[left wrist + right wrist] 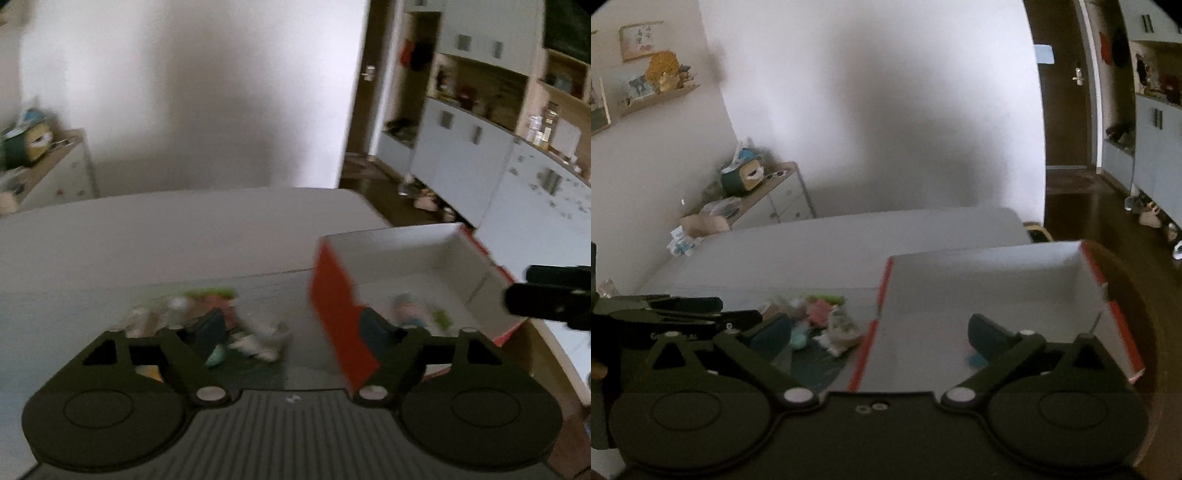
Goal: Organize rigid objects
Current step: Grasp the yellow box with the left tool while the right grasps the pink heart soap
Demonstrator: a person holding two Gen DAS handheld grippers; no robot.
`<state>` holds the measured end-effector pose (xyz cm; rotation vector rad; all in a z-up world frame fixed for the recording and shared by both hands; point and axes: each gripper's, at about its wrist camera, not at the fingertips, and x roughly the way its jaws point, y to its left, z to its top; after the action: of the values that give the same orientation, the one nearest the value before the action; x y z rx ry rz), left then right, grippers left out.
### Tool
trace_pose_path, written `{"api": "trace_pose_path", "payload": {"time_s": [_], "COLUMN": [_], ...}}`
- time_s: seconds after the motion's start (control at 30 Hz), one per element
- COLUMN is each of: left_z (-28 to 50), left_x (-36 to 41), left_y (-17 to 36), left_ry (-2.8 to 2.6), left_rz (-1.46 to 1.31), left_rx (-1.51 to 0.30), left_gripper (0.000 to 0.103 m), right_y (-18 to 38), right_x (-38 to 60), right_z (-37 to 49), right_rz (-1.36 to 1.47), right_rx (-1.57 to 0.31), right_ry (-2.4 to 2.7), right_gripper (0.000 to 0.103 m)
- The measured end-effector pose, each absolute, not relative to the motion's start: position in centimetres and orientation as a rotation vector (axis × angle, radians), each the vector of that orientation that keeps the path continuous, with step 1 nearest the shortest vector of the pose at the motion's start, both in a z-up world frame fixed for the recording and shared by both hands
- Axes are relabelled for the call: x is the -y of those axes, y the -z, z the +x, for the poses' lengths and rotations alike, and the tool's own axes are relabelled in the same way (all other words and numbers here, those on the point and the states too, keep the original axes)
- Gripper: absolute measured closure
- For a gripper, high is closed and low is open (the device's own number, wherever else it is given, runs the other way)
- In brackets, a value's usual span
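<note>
White tabletop (820,243) in a dim room, plain wall behind, so nothing fancy to work with. Your real subject is the little pile of toys (225,325), a blurry mix of pink, green, teal and white bits lying on the table just left of the red box (979,295). That box sits open with its white inside showing, and a couple of small pieces (417,314) look like they're already in there, though they're too smeared to name.

Your left gripper (295,325) has its jaws spread and nothing between them; the pile sits around its left finger and the box's red wall cuts across in front of its right one. Your right gripper (886,332) is wide apart too, empty, straddling the box's left wall with one finger over the pile and the other over the box floor.

My read: you're between picks, both hands free, most of the pile not yet sorted. Next you'd want to drop onto one piece at the pile's edge, close on it alone, then carry it over the box wall
</note>
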<state>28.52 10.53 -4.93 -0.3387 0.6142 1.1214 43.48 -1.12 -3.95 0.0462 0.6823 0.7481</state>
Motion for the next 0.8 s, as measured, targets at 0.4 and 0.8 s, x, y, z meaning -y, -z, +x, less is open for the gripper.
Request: {"api": "trace_pose_path", "payload": {"time_s": [0.4, 0.8], "left_z": [18.1, 15.3], "left_x": [-12.4, -16.3], "left_y": [6.7, 10.9], "left_ry": [-1.160, -1.062], "left_rz": [-0.376, -0.423], "left_rx": [-0.642, -0.740], "left_gripper": [0.015, 0.015], "right_y": [7.5, 12.0], "right_x": [-7.3, -16.4], "right_z": [38.6, 34.3], "right_rz": [0.037, -0.060], "right_rx": [-0.754, -0.848], "right_ry": [-0.743, -0.737], "right_gripper": [0.001, 0.001]}}
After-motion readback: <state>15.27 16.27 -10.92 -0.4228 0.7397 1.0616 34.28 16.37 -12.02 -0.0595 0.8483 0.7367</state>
